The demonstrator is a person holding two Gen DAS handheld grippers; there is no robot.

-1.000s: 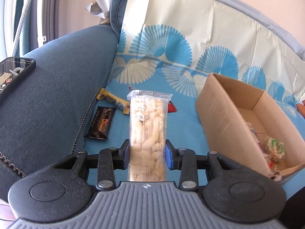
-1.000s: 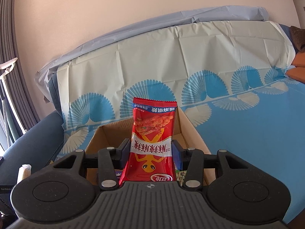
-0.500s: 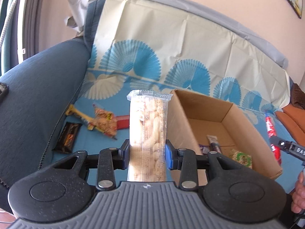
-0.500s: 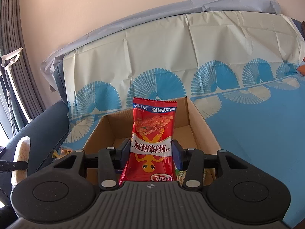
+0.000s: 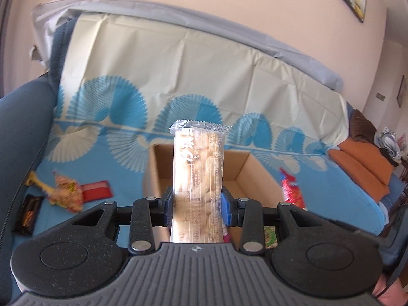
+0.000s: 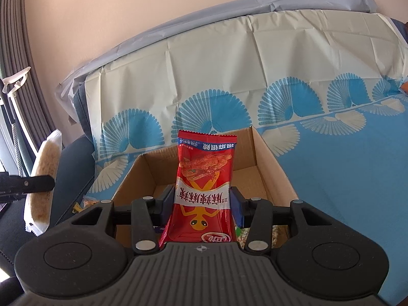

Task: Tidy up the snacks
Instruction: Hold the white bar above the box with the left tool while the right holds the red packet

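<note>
1. The left gripper (image 5: 197, 204) clamps a clear packet of pale biscuits (image 5: 198, 178) upright, in front of the open cardboard box (image 5: 257, 176).
2. The right gripper (image 6: 202, 204) clamps a red snack bag (image 6: 204, 186) upright above that box (image 6: 267, 163).
3. Loose snacks (image 5: 66, 193) lie on the blue cloth (image 5: 122, 204), left of the box.

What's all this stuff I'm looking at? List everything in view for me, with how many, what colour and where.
Open cardboard box: one, brown, on the blue fan-print cover, some snacks inside.
Blue fan-print cover: one, blue and cream, draped over the sofa.
Clear packet of pale crackers: one, beige, clamped upright in the left gripper.
Red snack packet: one, red, clamped in the right gripper, in front of the box.
Loose snacks: a few, yellow, red, black, on the cover left of the box.
Orange cushion: one, far right.
Left gripper: black, blue pads.
Right gripper: black, blue pads.
</note>
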